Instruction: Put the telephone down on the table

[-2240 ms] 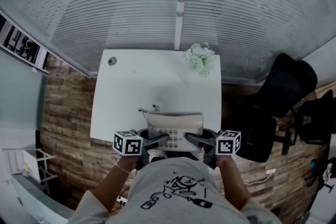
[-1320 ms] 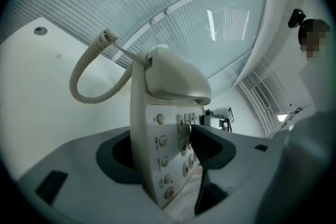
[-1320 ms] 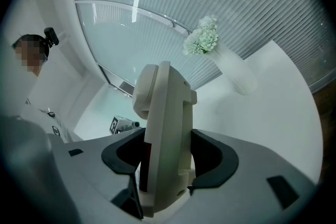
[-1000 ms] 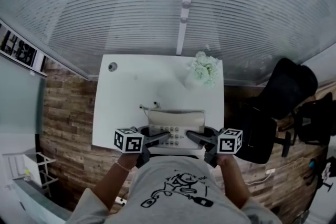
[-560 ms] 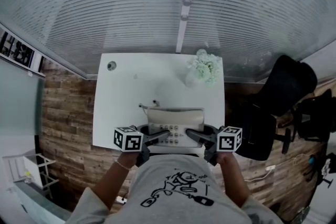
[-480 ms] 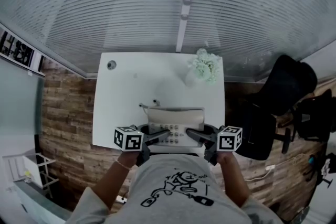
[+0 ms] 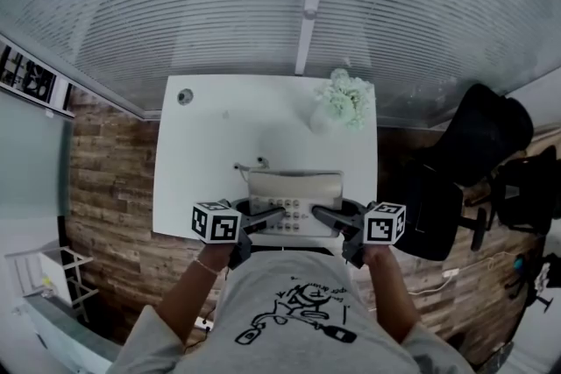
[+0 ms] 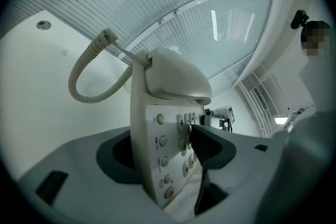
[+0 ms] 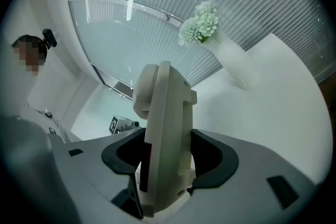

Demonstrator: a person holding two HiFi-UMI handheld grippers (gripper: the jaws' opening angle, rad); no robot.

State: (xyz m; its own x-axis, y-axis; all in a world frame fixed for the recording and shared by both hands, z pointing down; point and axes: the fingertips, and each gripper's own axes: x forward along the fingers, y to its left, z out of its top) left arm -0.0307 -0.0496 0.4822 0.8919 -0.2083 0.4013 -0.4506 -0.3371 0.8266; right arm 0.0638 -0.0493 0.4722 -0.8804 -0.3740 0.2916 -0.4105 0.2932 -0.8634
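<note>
A beige desk telephone (image 7: 294, 190), with its handset on top, a keypad and a coiled cord (image 8: 86, 78), is at the near edge of the white table (image 7: 228, 144). My left gripper (image 7: 268, 215) is shut on the telephone's (image 8: 157, 113) left side, one pad over the buttons. My right gripper (image 7: 323, 214) is shut on the telephone's (image 9: 165, 128) right side. The left gripper (image 8: 168, 155) and the right gripper (image 9: 169, 160) each have a dark pad on either face of the body. I cannot tell whether the base touches the table.
A white vase of pale green flowers (image 7: 344, 101) stands at the table's far right corner and shows as the flowers (image 9: 202, 23) in the right gripper view. A round cable hole (image 7: 185, 96) is at the far left corner. A black chair (image 7: 473, 162) stands to the right. Blinds cover the window behind.
Both grippers keep their hold on the telephone in the same place. Only the head view has shifted slightly.
</note>
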